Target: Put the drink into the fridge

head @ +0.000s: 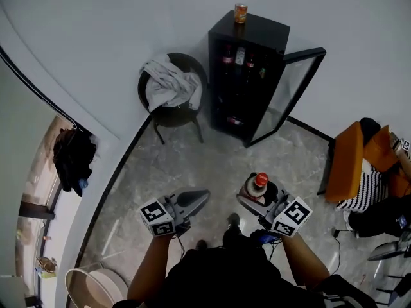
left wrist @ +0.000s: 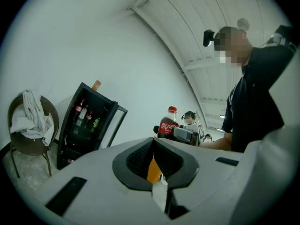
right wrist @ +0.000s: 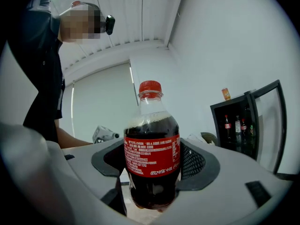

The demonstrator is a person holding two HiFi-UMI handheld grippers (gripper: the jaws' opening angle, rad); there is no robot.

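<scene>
Glossy marble floor (head: 212, 162) lies open before the black fridge (head: 247, 69), door (head: 290, 92) ajar; right gripper (right wrist: 152, 172) clasps a cola bottle (right wrist: 151, 146), left gripper (left wrist: 157, 165) clenched empty.

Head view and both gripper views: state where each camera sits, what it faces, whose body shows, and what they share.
Head view: on the head, steeply down at floor, fridge; forearms, left gripper, right gripper show.
Left gripper view: on left gripper, along shut jaws towards torso, cola bottle.
Right gripper view: on right gripper, at the clamped cola bottle; torso shows.
All share fridge, cola bottle.
</scene>
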